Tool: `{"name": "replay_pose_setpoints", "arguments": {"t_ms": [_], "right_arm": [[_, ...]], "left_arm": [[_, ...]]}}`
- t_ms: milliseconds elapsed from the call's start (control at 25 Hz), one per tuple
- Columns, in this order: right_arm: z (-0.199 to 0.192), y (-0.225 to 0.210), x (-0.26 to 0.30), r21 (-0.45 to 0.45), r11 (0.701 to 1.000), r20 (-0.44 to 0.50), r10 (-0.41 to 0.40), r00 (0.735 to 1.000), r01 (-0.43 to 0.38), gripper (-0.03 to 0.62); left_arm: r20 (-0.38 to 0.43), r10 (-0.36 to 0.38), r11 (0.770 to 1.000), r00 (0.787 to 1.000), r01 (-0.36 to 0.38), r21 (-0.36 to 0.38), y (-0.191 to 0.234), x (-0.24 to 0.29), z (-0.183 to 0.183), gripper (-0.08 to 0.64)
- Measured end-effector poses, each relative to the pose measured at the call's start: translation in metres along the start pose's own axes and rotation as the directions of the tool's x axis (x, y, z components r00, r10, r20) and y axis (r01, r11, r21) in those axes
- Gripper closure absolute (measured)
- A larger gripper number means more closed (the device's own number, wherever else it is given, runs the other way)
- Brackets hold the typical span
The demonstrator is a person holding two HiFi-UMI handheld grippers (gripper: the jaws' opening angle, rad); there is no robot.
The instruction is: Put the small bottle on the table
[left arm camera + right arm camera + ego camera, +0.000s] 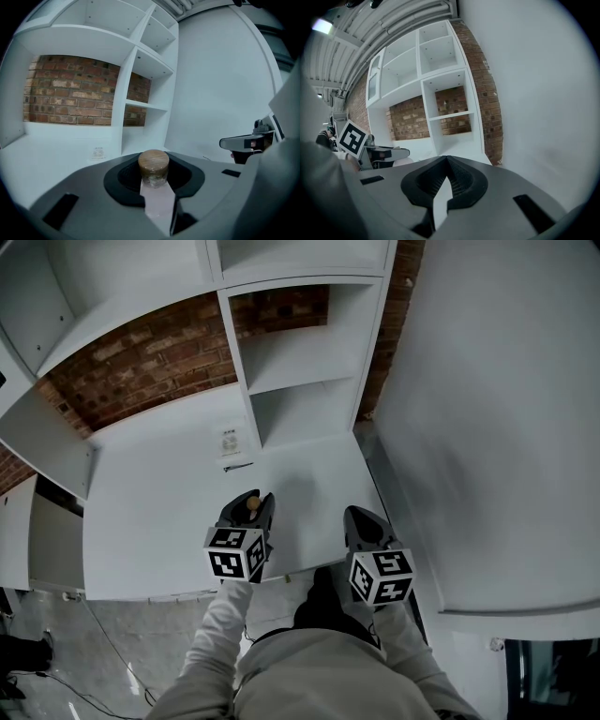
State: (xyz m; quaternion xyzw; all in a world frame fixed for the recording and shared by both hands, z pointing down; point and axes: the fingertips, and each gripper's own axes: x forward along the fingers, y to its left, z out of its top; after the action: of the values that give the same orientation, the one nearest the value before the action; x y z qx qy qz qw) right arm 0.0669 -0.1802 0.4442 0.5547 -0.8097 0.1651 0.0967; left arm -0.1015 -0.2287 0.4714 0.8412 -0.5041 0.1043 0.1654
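While the person's pale grey sleeves (220,634) fill the bottom of the head view, both hand-held tools reach up from them over the front edge of the flat white tabletop (141,521). The left gripper (251,502), just left of centre, has its dark padded jaws partly apart and closed on the small clear bottle with a round brown stopper (153,164). In the left gripper view the bottle stands upright between the pads, at lower centre of the frame. It looks to be held clear of the table, though no view shows its base well enough to be sure.

The right gripper (446,161), to the right of centre in the head view, has its jaw tips meeting and nothing between them.

Farther up the tabletop, a small printed paper label (230,441) lies near the foot of the white open shelf unit (300,362). Behind the shelves runs a red brick wall (141,362), across the upper left. A plain white wall (487,409) takes the right side.
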Motion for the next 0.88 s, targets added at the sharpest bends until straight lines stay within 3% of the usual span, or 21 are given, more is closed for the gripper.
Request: {"name": "replay_pose_setpoints", "arguments": {"t_ms": [320,520,880], "right_arm": [[0.014,-0.017,0.034,0.008,1.000,-0.009,0.021,1.000,-0.021,0.565],[0.018,-0.024,0.047,0.010,1.000,-0.017,0.027,0.999,-0.027,0.565],[0.020,-0.039,0.061,0.034,0.999,-0.030,0.024,0.999,-0.023,0.565]], "left_arm": [[-0.026,-0.028,0.999,0.999,0.029,0.036,0.004,0.056,0.008,0.436],[-0.042,-0.025,0.993,0.999,0.029,0.115,0.002,0.091,0.013,0.436],[-0.048,-0.057,0.988,0.997,0.063,0.138,-0.007,0.152,0.026,0.436]]}}
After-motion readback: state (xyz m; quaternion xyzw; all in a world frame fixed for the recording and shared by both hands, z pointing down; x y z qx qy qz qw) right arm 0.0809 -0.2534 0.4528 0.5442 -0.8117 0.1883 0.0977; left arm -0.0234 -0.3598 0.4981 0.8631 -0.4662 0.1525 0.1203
